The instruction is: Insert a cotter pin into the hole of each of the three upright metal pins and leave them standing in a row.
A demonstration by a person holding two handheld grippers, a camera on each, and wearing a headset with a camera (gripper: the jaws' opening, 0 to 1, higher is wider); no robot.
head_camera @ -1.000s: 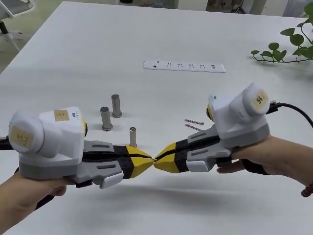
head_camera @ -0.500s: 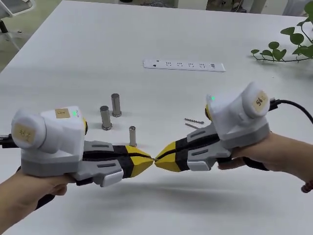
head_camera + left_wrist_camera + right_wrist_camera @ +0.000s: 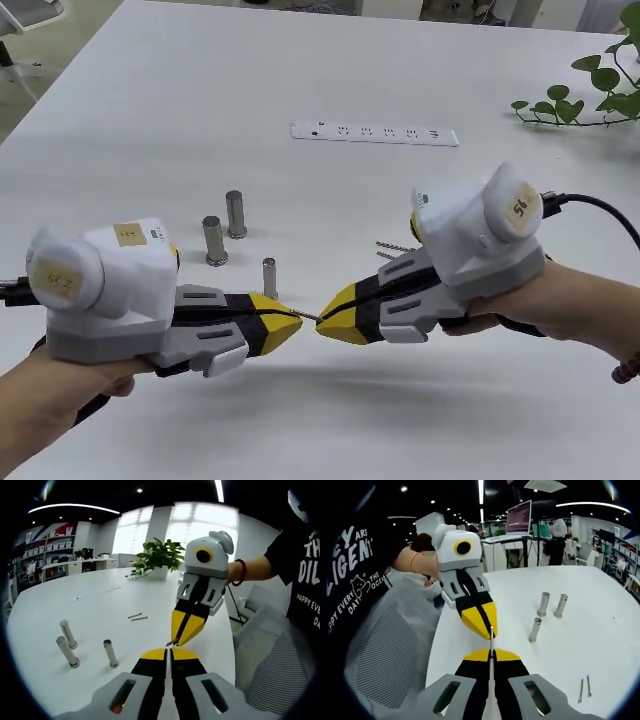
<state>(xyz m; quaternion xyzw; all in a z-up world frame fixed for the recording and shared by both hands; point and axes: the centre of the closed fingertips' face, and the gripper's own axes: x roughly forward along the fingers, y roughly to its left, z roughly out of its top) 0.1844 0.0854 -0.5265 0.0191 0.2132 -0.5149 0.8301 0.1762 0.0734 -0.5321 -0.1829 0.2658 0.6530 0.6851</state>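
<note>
Right gripper [image 3: 321,322]: clamped a cotter pin [image 3: 490,640], lengthwise along its jaws.
Left gripper [image 3: 298,319]: closed, nearer the post [image 3: 269,278].
Post: stood just behind both tips.

Bright, even light on the table [image 3: 300,80]; soft shadows lower centre. Gripper views bend at edges; windows [image 3: 200,525] glare.

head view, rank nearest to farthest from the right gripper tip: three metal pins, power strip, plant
1. front metal pin, just left of the right gripper.
2. middle metal pin and back metal pin, farther left: too close to call.
3. power strip, across the table.
4. plant, far right corner.
</note>
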